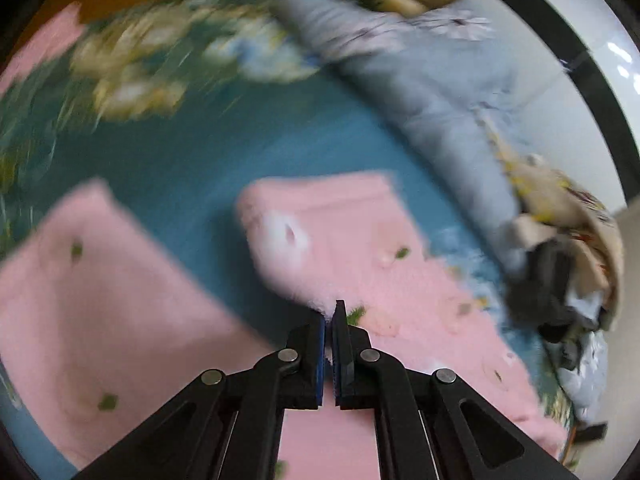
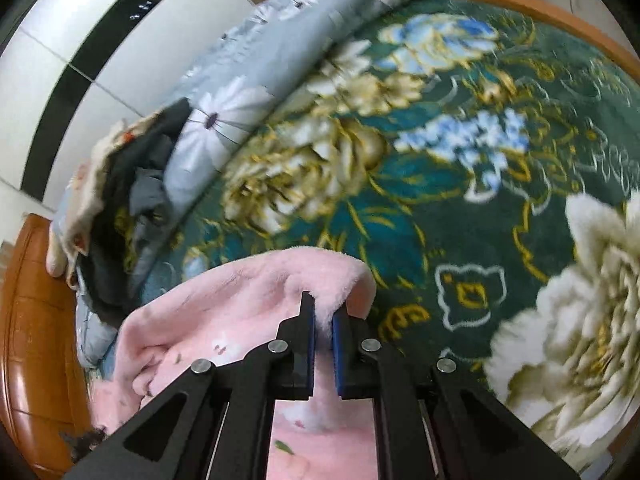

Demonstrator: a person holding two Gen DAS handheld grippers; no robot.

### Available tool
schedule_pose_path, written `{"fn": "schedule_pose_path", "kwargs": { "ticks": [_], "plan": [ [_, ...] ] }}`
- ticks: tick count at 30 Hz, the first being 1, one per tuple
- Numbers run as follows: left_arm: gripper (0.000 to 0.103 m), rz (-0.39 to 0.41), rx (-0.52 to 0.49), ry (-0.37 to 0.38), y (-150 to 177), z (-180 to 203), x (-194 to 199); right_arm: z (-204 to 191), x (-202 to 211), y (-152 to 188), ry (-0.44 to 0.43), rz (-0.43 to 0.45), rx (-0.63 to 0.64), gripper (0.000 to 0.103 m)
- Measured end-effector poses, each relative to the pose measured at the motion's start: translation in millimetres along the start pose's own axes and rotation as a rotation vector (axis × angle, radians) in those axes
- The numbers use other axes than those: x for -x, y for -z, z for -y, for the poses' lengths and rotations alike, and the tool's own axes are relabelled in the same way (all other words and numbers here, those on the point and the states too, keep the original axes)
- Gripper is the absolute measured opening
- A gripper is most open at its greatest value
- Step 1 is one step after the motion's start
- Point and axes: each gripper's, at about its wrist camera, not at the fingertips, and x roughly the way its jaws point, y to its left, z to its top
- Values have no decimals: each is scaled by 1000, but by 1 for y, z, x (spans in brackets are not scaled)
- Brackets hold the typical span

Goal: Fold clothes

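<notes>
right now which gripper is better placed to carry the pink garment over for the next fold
Either, roughly: left gripper and right gripper are both shut on the pink garment. The right has a slight edge, its fabric raised beside bare blanket.

Wooden-framed bed, green floral blanket, pink fleece garment, grey daisy quilt, dark clothes pile
</notes>
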Motion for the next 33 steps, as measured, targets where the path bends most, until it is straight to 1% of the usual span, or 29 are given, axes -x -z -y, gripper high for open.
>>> {"fn": "schedule_pose_path", "kwargs": {
  "ticks": [1,3,5,8,10,15,17,18,20,22,23,25,27,29,30,31,32,33],
  "plan": [
    [3,2,17,3,3,-5,-3,-1,0,0,8,-1,3,7],
    [3,12,50,36,0,-5,-3,-2,-1,0,24,-3,8,7],
    [3,33,50,59,-5,0,-1,-6,0,-2,43,-3,24,7],
    [3,64,15,71,-27,19,2,-14,2,-8,68,13,38,7],
    [3,103,-31,97,-51,44,13,-20,4,-11,76,31,39,7],
    [3,287,-149,236,-107,104,78,-45,10,-27,71,75,73,7],
    [3,326,-169,250,-122,111,94,-52,13,-29,70,86,91,7],
    [3,335,-171,237,-126,108,98,-53,13,-28,74,87,97,7],
    [3,307,-139,192,-129,95,91,-48,10,-25,88,77,94,7],
    [3,281,-88,159,-123,73,83,-40,8,-20,95,67,70,7],
    [3,279,-67,154,-117,61,82,-36,7,-17,94,65,61,7],
    [3,288,-31,166,-100,40,92,-30,7,-11,92,60,47,7],
    [3,311,-6,187,-84,28,111,-29,10,-8,86,60,50,7],
    [3,364,-18,207,-76,28,145,-31,13,-7,67,65,49,7],
    [3,409,-39,235,-75,36,171,-34,15,-8,57,69,51,7],
    [3,449,-65,239,-77,45,192,-38,15,-9,48,75,61,7],
    [3,476,-87,229,-80,53,204,-42,15,-11,47,79,74,7],
    [3,497,-111,203,-87,65,214,-46,13,-12,47,81,85,7]
  ]
}}
